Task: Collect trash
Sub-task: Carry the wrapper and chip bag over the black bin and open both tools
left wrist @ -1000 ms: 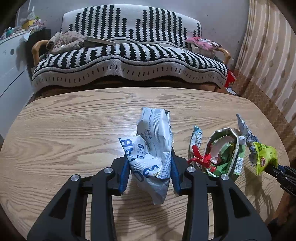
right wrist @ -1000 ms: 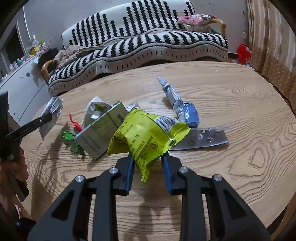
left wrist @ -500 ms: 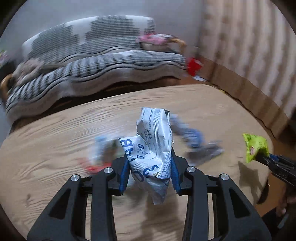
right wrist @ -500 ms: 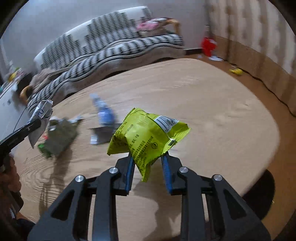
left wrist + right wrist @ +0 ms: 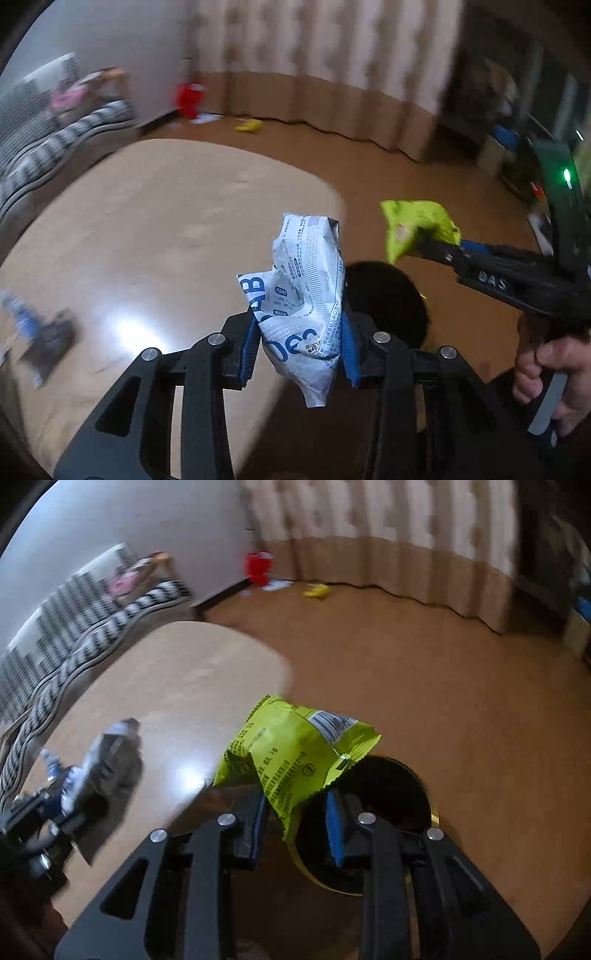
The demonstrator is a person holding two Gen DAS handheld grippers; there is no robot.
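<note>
Left gripper (image 5: pixel 298 345): blue pads pinching crumpled white-and-blue wrapper (image 5: pixel 306 299), held in air past table (image 5: pixel 177 206) edge.
Right gripper (image 5: pixel 297 814): pads clamped on yellow-green snack bag (image 5: pixel 291 753), barcode up, above dark round bin (image 5: pixel 384 797) on brown floor (image 5: pixel 424 686).
Right hand (image 5: pixel 550 365): wrapped round gripper handle, right edge of left view.
Table: blurred leftover litter (image 5: pixel 40 332) at near left side.
Background: striped sofa (image 5: pixel 74 627), curtain (image 5: pixel 388 524).

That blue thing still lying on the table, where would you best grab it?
The blue wrapper lies flat and blurred near the table's edge. Probably come from above and pinch across its narrow middle, where the crumpled foil rises off the wood. Both grippers are full now.
</note>
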